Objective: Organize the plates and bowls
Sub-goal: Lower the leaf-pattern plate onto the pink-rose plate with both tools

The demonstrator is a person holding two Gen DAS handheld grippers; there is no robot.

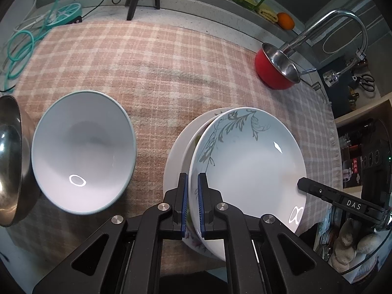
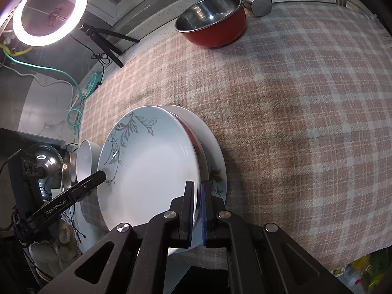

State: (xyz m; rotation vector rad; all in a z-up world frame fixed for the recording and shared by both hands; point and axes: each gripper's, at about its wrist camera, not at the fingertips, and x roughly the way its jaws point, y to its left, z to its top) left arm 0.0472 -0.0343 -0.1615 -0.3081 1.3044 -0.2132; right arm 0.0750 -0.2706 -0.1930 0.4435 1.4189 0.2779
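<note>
A pale plate with a grey leaf pattern (image 1: 245, 161) (image 2: 147, 166) lies on top of a stack of plates (image 1: 176, 152) (image 2: 213, 147) on the checked cloth. My left gripper (image 1: 192, 177) is shut on the plate's left rim. My right gripper (image 2: 197, 186) is shut on the opposite rim. Each gripper's finger also shows at the plate's far edge in the other wrist view. Whether the top plate touches the stack below, I cannot tell. A white bowl with a blue-grey rim (image 1: 83, 152) stands left of the stack.
A steel bowl (image 1: 9, 159) sits at the far left beside the white bowl. A red pot with a steel inside (image 1: 276, 68) (image 2: 213, 22) stands at the back by the faucet (image 1: 330, 24). A ring light (image 2: 50, 9) on a tripod and teal cables (image 1: 22, 49) occupy the back left.
</note>
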